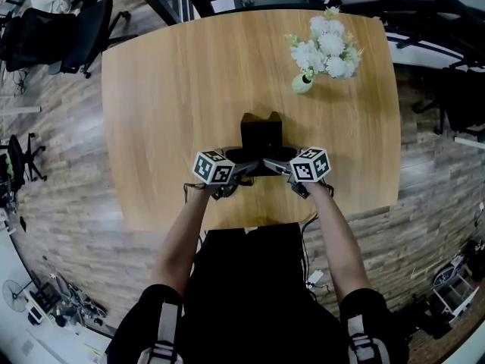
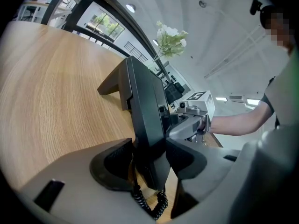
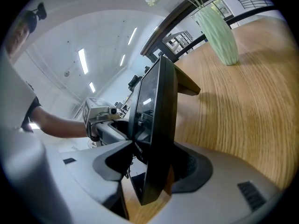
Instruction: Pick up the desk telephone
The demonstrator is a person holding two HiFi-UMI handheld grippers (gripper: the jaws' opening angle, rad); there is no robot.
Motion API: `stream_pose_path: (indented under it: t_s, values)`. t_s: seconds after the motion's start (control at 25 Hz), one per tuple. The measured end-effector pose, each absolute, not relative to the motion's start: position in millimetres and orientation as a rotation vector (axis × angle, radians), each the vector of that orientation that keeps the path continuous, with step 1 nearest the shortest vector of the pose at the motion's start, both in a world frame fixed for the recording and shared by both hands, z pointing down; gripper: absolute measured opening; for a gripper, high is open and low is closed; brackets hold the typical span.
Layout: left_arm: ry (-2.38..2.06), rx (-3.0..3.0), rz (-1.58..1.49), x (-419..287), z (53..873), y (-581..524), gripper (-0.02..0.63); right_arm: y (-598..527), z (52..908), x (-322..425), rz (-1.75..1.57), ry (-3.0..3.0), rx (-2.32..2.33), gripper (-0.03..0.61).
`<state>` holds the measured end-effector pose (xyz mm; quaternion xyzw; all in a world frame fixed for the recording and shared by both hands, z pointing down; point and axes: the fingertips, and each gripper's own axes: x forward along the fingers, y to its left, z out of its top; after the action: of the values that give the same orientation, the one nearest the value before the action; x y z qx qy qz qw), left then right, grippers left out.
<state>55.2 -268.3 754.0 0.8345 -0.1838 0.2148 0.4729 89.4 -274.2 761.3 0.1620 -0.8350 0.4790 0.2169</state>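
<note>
A black desk telephone [image 1: 261, 135] stands on the wooden table [image 1: 167, 89], just ahead of both grippers. In the left gripper view the telephone [image 2: 145, 111] is seen edge-on between the dark pads, which press on its two faces; its coiled cord [image 2: 149, 202] hangs below. My left gripper [image 1: 241, 159] [image 2: 149, 157] is shut on its left end. My right gripper [image 1: 282, 161] [image 3: 154, 160] straddles the right end of the telephone [image 3: 156, 115] with its jaws at their widest and a thin gap beside the right pad. Each gripper shows in the other's view across the phone.
A pale green vase [image 1: 302, 83] [image 3: 217, 31] of white flowers [image 1: 327, 45] stands at the table's far right, beyond the phone. Black office chairs [image 1: 76, 25] stand off the table's far left corner. The near table edge [image 1: 227, 220] lies close behind the grippers.
</note>
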Motion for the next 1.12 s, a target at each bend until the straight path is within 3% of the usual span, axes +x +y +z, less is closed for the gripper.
stream_pose_path:
  t_s: [1.12]
  values:
    - [-0.519,2.129,0.498,13.0,681.6,-252.8,0.23,-261.2,686.7,48.4,1.241,-2.411,0.444,0.255]
